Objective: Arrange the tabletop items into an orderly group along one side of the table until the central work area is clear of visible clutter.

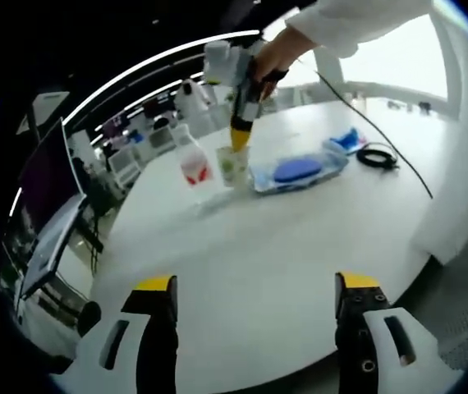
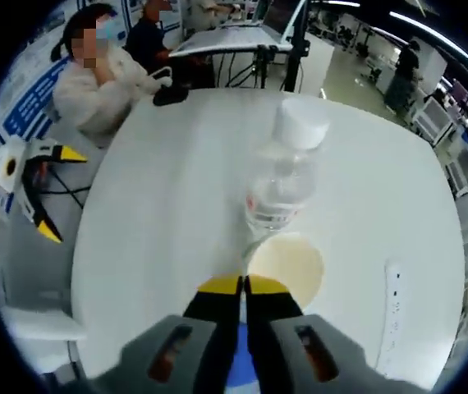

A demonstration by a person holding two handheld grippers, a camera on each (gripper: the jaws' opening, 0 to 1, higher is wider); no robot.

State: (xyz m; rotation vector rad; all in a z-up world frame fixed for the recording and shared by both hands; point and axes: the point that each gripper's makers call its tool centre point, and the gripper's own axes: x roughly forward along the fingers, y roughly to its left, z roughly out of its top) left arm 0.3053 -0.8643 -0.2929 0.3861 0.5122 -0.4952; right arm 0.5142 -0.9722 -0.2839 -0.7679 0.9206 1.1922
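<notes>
The right gripper (image 2: 243,289) is seen with its fingers pressed together on the rim of a clear cup (image 2: 287,261), which sits just beside a water bottle (image 2: 286,172) at twelve o'clock of it. In the left gripper view the same pair stands at the far side of the white surface (image 1: 250,271), with a blue wipes packet (image 1: 298,171) touching at three o'clock. Grouping appears well under way; the cup is judged ready to be set down and released. The left gripper (image 1: 254,289) is held low at the near edge, fingers spread, holding nothing. A black cable (image 1: 377,156) lies farther right and may be caught.
</notes>
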